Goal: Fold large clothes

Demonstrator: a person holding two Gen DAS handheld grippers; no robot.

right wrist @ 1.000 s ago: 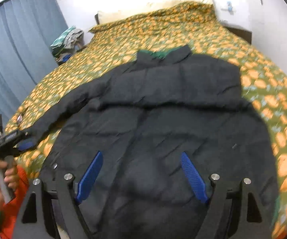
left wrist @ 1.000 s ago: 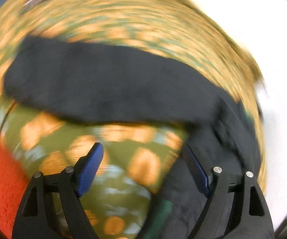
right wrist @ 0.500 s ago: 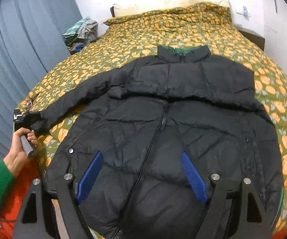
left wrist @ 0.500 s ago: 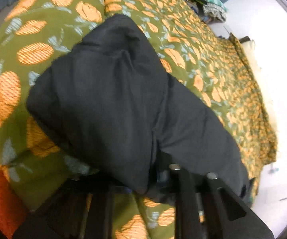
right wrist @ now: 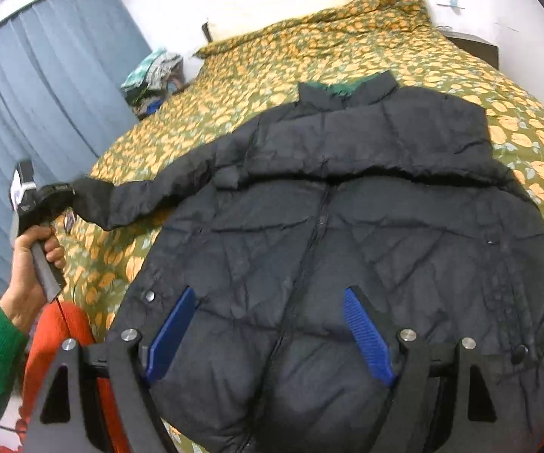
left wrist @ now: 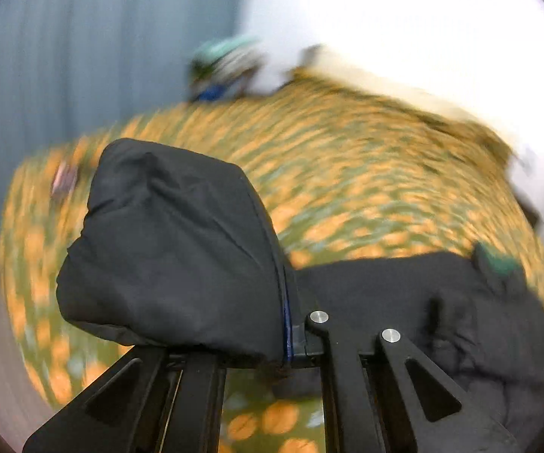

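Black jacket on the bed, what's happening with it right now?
A person is folding a black puffer jacket spread front-up on a bed with an orange-patterned cover. The left gripper is shut on the cuff of one sleeve and holds it lifted off the cover, out to the jacket's side. The right gripper hangs open above the hem, holding nothing.

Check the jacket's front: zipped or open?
Zipped, where visible. In the right wrist view the black jacket lies spread front-up on the bedspread, and the zipper line runs closed down its middle. The lowest part is unclear.
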